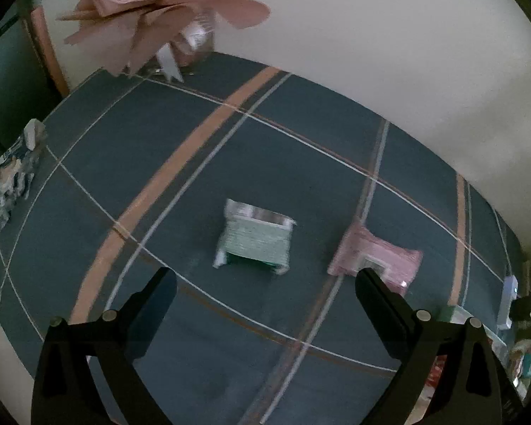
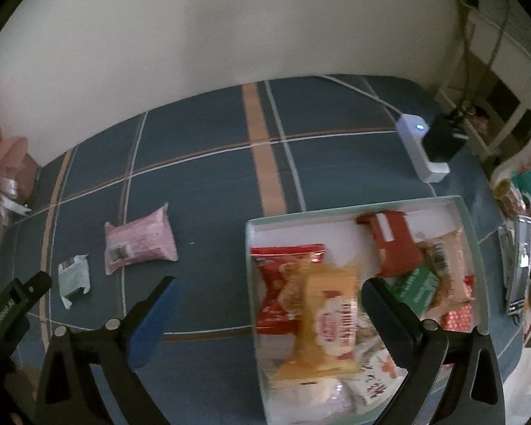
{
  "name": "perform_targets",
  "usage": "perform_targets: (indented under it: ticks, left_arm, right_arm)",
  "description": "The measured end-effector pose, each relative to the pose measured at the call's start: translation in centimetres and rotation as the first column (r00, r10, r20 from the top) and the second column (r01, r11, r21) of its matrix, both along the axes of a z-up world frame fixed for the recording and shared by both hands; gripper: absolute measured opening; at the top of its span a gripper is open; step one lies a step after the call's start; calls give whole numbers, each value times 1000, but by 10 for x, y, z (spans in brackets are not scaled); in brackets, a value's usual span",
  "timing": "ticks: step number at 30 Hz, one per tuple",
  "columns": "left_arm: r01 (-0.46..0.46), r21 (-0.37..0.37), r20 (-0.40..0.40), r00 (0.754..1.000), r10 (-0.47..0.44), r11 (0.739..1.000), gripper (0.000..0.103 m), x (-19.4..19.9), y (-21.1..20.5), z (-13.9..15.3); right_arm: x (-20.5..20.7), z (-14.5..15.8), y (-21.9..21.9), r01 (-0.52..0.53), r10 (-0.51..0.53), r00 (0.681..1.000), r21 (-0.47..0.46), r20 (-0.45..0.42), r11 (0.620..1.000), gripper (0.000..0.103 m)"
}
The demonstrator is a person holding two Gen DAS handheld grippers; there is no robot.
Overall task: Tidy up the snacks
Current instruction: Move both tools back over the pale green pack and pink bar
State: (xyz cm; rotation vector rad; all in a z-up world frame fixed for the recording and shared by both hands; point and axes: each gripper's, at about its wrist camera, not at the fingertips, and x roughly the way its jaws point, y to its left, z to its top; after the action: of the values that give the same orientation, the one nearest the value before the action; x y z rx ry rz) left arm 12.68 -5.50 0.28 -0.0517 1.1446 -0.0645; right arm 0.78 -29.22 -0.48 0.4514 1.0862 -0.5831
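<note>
Nearest to us, the right gripper [image 2: 269,294] hangs with its jaws spread wide and nothing pressed between the pads; a yellow packet [image 2: 327,322] lies loose below the gap, on top of the pile inside the pale box [image 2: 469,219]. We judge that packet already placed. The box holds a heap of wrapped snacks: a red bag [image 2: 283,265], a dark red packet [image 2: 393,241], a tan one [image 2: 449,265] and a green one [image 2: 416,288], all touching or overlapping.

The left gripper [image 1: 265,278] is likewise released and empty, above the blue plaid cloth [image 1: 88,141]. Just beyond its fingers lies the green packet [image 1: 255,239], flat on the cloth, and beside it, near but apart, the pink packet [image 1: 377,253]. These two are what remains outside the box, as far as we can see.

Both look to us like light, soft foil or film pouches with crimped ends, likely slippery and easy to crush. We would take each across its short width, at the middle of the body, where the filling gives the pads something to bear on, and close gently; the thin sealed ends would probably slide out.

Farther off, a crumpled wrapper [image 1: 16,166] lies at the cloth's edge, a pink bouquet [image 1: 152,10] stands by the wall, and a white power strip [image 2: 421,145] sits behind the box.
</note>
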Motion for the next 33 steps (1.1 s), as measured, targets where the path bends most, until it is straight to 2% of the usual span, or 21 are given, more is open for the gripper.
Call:
perform_targets:
  ticks: [8,16,24,33]
  left_arm:
    - [-61,-6,-14,998,61,998,101,16,33,-6]
    - [-91,-10,-27,996,90,996,101,28,51,-11]
    - [-75,-37,-40,996,74,997,101,36,50,-20]
    - [-18,-26,-61,998,16,999,101,44,28,-37]
  right_arm:
    - [27,-12,35,-81,81,997,4,-7,997,103]
    - [42,-20,51,-109,109,994,12,0,994,103]
    - [57,-22,63,-145,145,986,-2,82,989,103]
    - [75,-39,73,-184,183,978,2,96,983,103]
